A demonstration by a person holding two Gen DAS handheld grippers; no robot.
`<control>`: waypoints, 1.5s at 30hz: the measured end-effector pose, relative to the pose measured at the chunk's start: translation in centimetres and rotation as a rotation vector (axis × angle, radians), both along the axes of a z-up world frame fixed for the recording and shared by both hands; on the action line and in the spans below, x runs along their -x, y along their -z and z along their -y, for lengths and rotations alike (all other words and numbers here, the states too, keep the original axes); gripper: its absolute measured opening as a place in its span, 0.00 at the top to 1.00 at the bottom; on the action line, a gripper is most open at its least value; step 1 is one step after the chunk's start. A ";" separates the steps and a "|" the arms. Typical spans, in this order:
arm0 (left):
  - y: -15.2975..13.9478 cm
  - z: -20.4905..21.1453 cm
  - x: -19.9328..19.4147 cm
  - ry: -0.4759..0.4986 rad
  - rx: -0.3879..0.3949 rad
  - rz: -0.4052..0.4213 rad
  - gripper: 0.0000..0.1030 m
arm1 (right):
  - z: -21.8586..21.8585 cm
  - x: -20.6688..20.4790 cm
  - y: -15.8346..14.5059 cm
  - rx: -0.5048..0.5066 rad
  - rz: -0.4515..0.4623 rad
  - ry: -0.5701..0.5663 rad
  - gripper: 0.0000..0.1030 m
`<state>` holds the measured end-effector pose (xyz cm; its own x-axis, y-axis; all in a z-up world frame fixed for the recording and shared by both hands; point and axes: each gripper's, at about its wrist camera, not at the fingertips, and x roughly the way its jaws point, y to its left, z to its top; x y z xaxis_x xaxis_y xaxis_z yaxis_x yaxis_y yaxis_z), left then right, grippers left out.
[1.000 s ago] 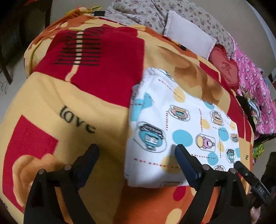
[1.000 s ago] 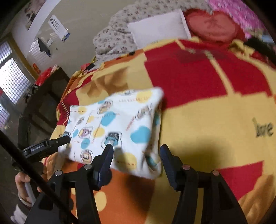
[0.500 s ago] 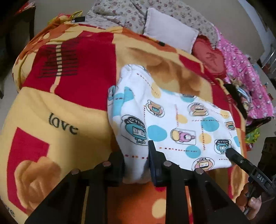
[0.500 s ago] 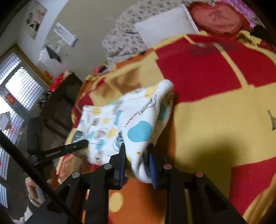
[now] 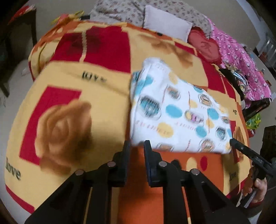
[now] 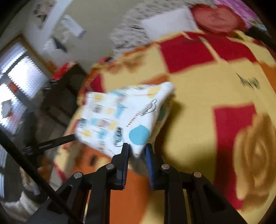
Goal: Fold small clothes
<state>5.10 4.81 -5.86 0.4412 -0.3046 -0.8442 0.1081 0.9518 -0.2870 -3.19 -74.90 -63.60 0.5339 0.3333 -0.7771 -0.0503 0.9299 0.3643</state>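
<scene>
A small white garment (image 5: 174, 110) printed with blue and yellow dots and cartoon figures is folded into a rectangle over the red, yellow and orange blanket (image 5: 77, 106). My left gripper (image 5: 136, 146) is shut on its near left corner. My right gripper (image 6: 137, 151) is shut on the other near corner, and the garment (image 6: 124, 118) hangs lifted off the blanket (image 6: 215, 86) from both grips. The right gripper's tip also shows in the left wrist view (image 5: 232, 142), and the left one in the right wrist view (image 6: 72, 137).
A white pillow (image 5: 165, 24) and a floral quilt (image 5: 131, 12) lie at the head of the bed. A red heart cushion (image 5: 205, 46) and a pink blanket (image 5: 241, 62) lie at the right. Dark furniture (image 6: 65, 86) stands beside the bed below a window.
Both grippers closed on the garment's near corners, then lifted it and pulled it toward me. The views are now blurred by motion.
</scene>
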 end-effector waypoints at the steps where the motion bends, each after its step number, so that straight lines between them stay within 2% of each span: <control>1: 0.1 -0.1 0.1 -0.010 0.001 -0.002 0.85 | 0.6 0.0 0.2 0.025 -0.007 0.030 0.78; 3: 0.0 -0.1 0.3 -0.018 -0.014 0.010 0.84 | 1.3 0.4 -0.5 0.052 0.004 0.078 0.78; 5: -0.4 0.1 0.3 -0.020 -0.017 0.024 0.73 | 1.3 0.8 -2.2 0.034 0.055 0.077 0.78; 6: -0.6 0.0 0.1 -0.029 -0.013 0.030 0.54 | 1.0 0.9 -3.2 0.028 0.080 0.059 0.78; 7: -0.7 0.0 -0.2 -0.042 -0.007 0.041 0.40 | 0.5 0.8 -3.9 0.035 0.094 0.046 0.72; 8: -0.9 -0.1 -0.5 -0.058 -0.003 0.052 0.39 | -0.2 0.6 -4.5 0.052 0.103 0.030 0.66; 9: -0.9 -0.2 -0.9 -0.078 -0.007 0.062 0.39 | -1.0 0.1 -4.6 0.081 0.099 0.027 0.51; 10: -1.0 -0.2 -1.3 -0.093 -0.019 0.070 0.37 | -1.5 -0.4 -4.5 0.108 0.091 0.040 0.47; 14: -0.2 0.6 -2.8 -0.091 -0.033 0.049 0.36 | -1.6 -1.8 -2.5 0.107 0.050 0.084 0.47; 17: 0.1 1.2 -3.7 -0.077 -0.032 0.044 0.36 | -2.1 -2.0 -2.6 0.114 0.070 0.084 0.47; 20: 0.5 1.4 -4.9 -0.096 -0.020 0.035 0.34 | -4.2 -2.6 -3.6 0.153 0.124 0.015 0.52; 22: 0.7 1.4 -6.0 -0.117 -0.009 0.025 0.33 | -6.0 -3.7 -3.5 0.183 0.129 -0.041 0.65; 23: 0.8 1.5 -6.3 -0.121 -0.004 0.021 0.33 | -6.8 -4.5 -3.1 0.181 0.122 -0.063 0.66; 27: 0.8 2.3 -8.3 -0.127 -0.052 0.027 0.32 | -9.1 -7.7 -0.7 0.205 0.075 -0.110 0.67; 32: 1.5 2.3 -10.2 -0.156 -0.104 0.020 0.31 | -9.5 -10.4 2.1 0.211 0.024 -0.091 0.67; 34: 2.0 1.8 -10.4 -0.169 -0.097 0.013 0.24 | -9.7 -11.1 2.7 0.208 0.039 -0.089 0.67; 35: 2.1 1.5 -10.3 -0.174 -0.084 0.017 0.23 | -10.0 -11.5 2.9 0.218 0.044 -0.097 0.67; 39: 1.7 0.6 -9.2 -0.167 -0.043 0.010 0.23 | -9.9 -11.3 1.8 0.220 0.035 -0.115 0.67; 42: 1.4 0.1 -8.2 -0.162 -0.019 0.008 0.23 | -10.0 -9.6 0.2 0.217 0.057 -0.131 0.67; 45: 1.0 -0.5 -6.9 -0.162 0.006 0.017 0.22 | -10.6 -7.7 -0.6 0.260 0.077 -0.166 0.67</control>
<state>12.00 5.28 -6.89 0.4994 -0.2335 -0.8343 -0.0420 0.9553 -0.2925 4.54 -64.29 -62.97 0.5495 0.2165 -0.8070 -0.2277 0.9681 0.1047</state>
